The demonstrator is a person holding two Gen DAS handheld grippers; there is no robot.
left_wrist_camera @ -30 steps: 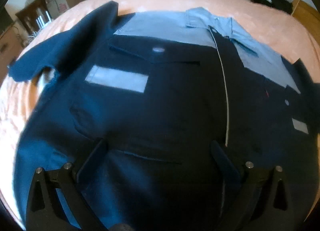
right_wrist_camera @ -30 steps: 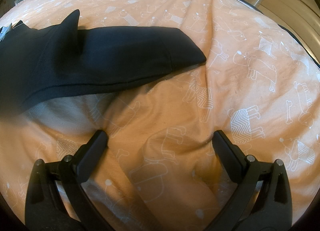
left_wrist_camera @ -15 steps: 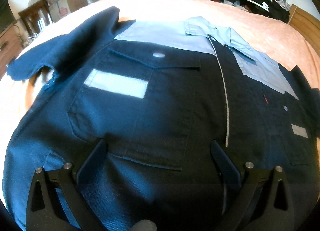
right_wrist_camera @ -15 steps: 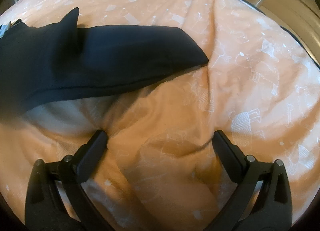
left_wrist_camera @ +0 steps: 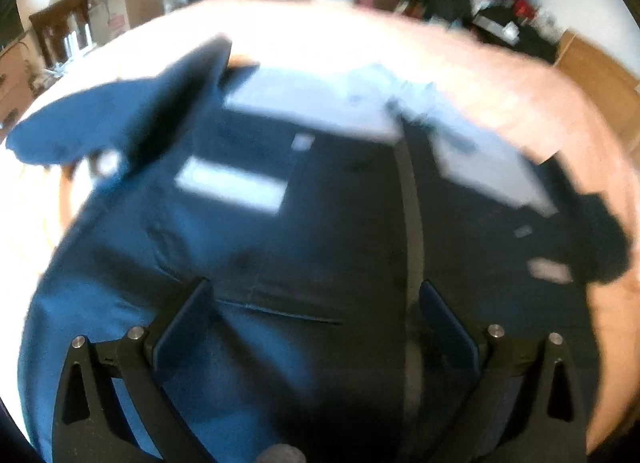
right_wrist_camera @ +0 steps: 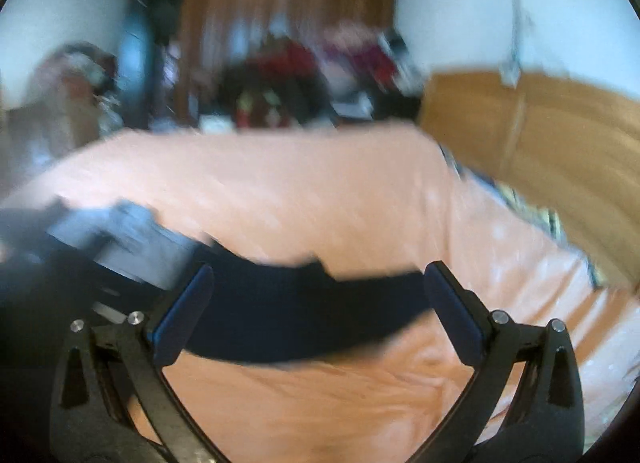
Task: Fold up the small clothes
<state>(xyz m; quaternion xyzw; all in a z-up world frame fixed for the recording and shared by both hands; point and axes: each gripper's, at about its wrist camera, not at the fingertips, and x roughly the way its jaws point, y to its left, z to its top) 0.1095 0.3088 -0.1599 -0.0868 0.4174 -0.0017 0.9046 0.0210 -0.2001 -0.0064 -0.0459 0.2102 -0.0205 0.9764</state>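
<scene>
A dark blue jacket [left_wrist_camera: 248, 263] with pale grey shoulders lies spread flat, front up, on an orange bed sheet [right_wrist_camera: 320, 191]. The left gripper [left_wrist_camera: 312, 315] hovers over the jacket's lower front, jaws wide apart and empty. The right gripper [right_wrist_camera: 316, 303], also spread open and empty, frames the jacket's dark sleeve [right_wrist_camera: 312, 315]. Both views are blurred, so a hasty pinch could catch the sheet along with the sleeve. A second ago the right gripper faced down at the sheet; now it looks across the room.

A lived-in bedroom: a bed [right_wrist_camera: 304, 183] is filling the foreground, with a wardrobe [right_wrist_camera: 280, 19] and piled clothes [right_wrist_camera: 288, 91] standing behind it.
</scene>
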